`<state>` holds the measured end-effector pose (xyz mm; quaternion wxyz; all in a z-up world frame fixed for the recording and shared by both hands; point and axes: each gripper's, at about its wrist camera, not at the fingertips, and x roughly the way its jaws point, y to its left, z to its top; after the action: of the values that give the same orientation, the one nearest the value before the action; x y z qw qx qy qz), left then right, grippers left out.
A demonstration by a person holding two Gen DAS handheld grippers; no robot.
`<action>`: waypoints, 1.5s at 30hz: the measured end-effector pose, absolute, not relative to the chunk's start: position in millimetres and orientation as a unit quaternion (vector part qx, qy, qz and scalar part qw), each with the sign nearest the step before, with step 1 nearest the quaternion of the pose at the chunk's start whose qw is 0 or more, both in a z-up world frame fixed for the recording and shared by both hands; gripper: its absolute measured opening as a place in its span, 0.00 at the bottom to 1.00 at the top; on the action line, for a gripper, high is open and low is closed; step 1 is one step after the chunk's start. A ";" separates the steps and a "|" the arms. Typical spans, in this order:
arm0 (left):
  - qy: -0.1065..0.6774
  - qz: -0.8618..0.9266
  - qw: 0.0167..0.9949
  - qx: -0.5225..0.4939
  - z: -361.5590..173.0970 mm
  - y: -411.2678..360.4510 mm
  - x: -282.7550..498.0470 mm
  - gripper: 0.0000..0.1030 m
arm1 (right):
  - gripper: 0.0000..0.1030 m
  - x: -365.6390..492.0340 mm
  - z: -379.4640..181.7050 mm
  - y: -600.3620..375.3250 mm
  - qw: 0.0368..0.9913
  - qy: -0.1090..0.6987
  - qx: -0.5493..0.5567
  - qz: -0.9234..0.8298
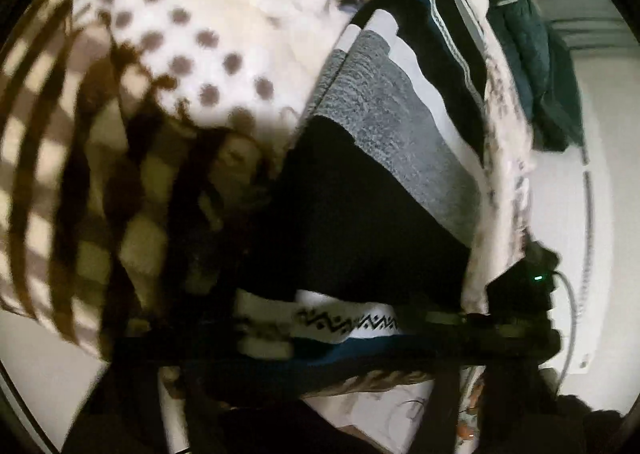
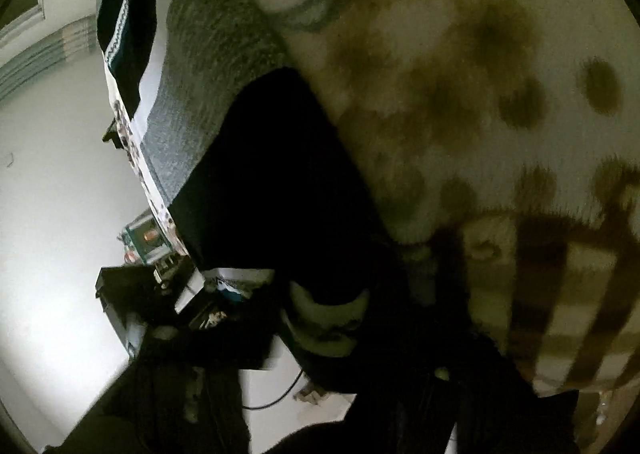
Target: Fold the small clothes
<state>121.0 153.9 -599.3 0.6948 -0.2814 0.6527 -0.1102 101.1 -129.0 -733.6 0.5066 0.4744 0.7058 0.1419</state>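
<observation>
Both wrist views are blurred and dark. I see a striped garment [image 1: 384, 174] with black, grey and white bands lying on a cream blanket [image 1: 208, 14] with brown dots and brown checks. In the left view it runs from the near centre to the far right. In the right view, garment [image 2: 256, 190] left of centre, blanket [image 2: 460, 54] on the right. Left fingers [image 1: 320, 338] and right fingers [image 2: 332, 318] sit at the garment's near edge. I can't tell whether either pair is gripping.
</observation>
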 end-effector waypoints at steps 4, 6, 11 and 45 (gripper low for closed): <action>0.645 -0.107 0.700 -0.286 -583.7 158.6 118.3 0.12 | 0.14 99.3 -716.3 -127.1 0.519 0.690 0.483 0.146; 0.634 -0.115 0.707 -0.291 -569.0 162.7 114.8 0.11 | 0.14 102.1 -707.8 -125.5 0.523 0.687 0.480 0.153; 0.606 -0.122 0.721 -0.312 -525.5 165.3 120.2 0.10 | 0.13 115.4 -665.7 -124.8 0.536 0.672 0.479 0.176; 0.532 -0.168 0.787 -0.264 -536.7 117.9 555.8 0.64 | 0.57 548.6 -606.3 -222.0 0.717 0.560 0.410 0.062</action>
<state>555.8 117.9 -536.7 0.7871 -0.2639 0.5316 -0.1679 548.6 -222.0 -606.3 0.7174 0.4097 0.5601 0.0616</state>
